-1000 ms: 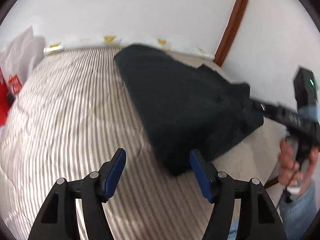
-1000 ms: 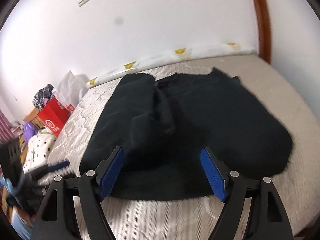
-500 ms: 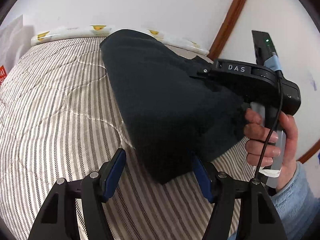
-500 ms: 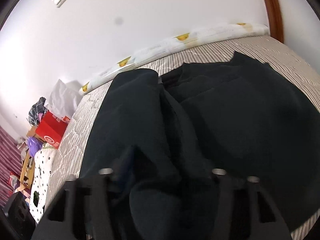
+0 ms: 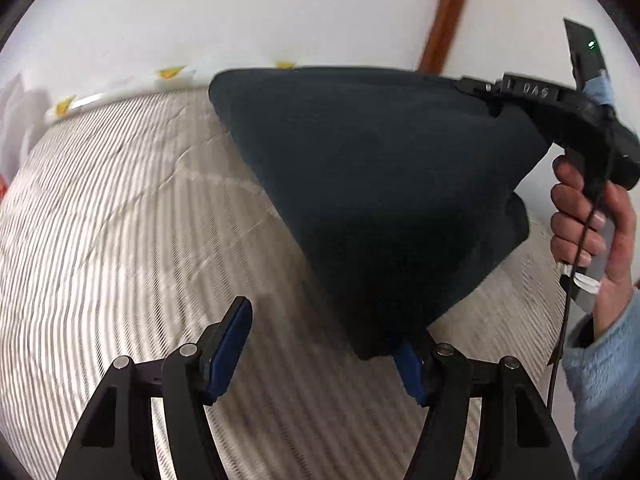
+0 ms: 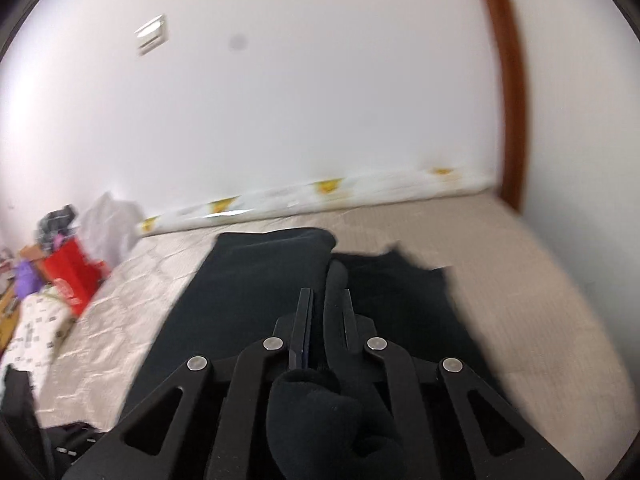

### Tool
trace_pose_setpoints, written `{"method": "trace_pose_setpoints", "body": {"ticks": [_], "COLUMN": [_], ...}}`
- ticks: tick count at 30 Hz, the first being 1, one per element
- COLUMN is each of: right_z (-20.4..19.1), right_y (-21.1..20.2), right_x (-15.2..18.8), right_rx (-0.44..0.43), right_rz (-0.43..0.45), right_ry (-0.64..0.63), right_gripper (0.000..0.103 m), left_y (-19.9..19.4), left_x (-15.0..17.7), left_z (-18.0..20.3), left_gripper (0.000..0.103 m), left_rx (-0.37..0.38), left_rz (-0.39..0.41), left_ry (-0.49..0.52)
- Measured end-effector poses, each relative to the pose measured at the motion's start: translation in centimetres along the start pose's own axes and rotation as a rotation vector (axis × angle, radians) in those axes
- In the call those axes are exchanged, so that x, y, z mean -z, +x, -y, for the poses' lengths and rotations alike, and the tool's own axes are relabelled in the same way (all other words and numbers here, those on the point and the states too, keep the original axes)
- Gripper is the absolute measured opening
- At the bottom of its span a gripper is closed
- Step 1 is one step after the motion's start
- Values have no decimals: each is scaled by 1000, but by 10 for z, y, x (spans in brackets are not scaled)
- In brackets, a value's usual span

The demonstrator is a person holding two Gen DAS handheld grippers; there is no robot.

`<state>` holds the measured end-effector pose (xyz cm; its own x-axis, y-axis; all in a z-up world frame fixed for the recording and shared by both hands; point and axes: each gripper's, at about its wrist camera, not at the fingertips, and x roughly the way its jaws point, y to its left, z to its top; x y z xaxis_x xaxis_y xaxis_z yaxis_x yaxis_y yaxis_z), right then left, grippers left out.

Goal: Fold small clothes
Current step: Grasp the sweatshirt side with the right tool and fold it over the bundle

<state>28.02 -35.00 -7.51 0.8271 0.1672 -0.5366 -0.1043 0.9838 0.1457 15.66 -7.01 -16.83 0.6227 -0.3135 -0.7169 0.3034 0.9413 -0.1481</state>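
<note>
A dark navy fleece garment (image 5: pixel 384 184) is partly lifted off the striped bed (image 5: pixel 120 220). My right gripper (image 6: pixel 325 294) is shut on a bunched fold of the garment (image 6: pixel 256 280) and holds that edge up; it shows in the left wrist view at upper right (image 5: pixel 476 88). My left gripper (image 5: pixel 320 328) is open. The garment's low corner hangs over its right finger (image 5: pixel 408 364), and its left finger (image 5: pixel 230 344) is bare.
A white bolster with yellow prints (image 6: pixel 320 196) lies along the wall at the bed's far edge. A red box (image 6: pixel 70 276) and a white bag (image 6: pixel 106 228) stand left of the bed. A brown door frame (image 6: pixel 508 80) is at right.
My right gripper went from open above the garment to shut on a fold and lifted it. The garment's lower corner now hangs at my left gripper's right finger.
</note>
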Motion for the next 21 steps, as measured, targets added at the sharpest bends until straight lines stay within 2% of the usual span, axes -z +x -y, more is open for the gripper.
{"method": "trace_pose_setpoints", "body": {"ticks": [3,5,8,11,16,18,21], "right_z": [41,68,89,97,108,113,114], "right_y": [-8,-5,3,10,-7,-9,-9], "right_x": [4,14,33,47,61,68,74], "right_rx": [69,105,117,115,132,108,86], "right_rz": [-4,-36,-97,-151,-168,-201,-221], "right_ry": [51,92,120,135,178,217,246], "right_gripper": [10,10,10,14,53,57,57], "left_y": [3,9,19,30,37,35,34], "left_x": [-5,-6,-7,-12,-20,-19,-18], "left_z": [16,26,38,43,40,34,31], "left_gripper": [64,64,64,64,48,44,38], "left_rx": [23,25,17,-2,9,8,-1], "left_rz": [1,-3,3,-10,-10,-4,-5], "left_ry": [41,64,91,69,15,11,13]}}
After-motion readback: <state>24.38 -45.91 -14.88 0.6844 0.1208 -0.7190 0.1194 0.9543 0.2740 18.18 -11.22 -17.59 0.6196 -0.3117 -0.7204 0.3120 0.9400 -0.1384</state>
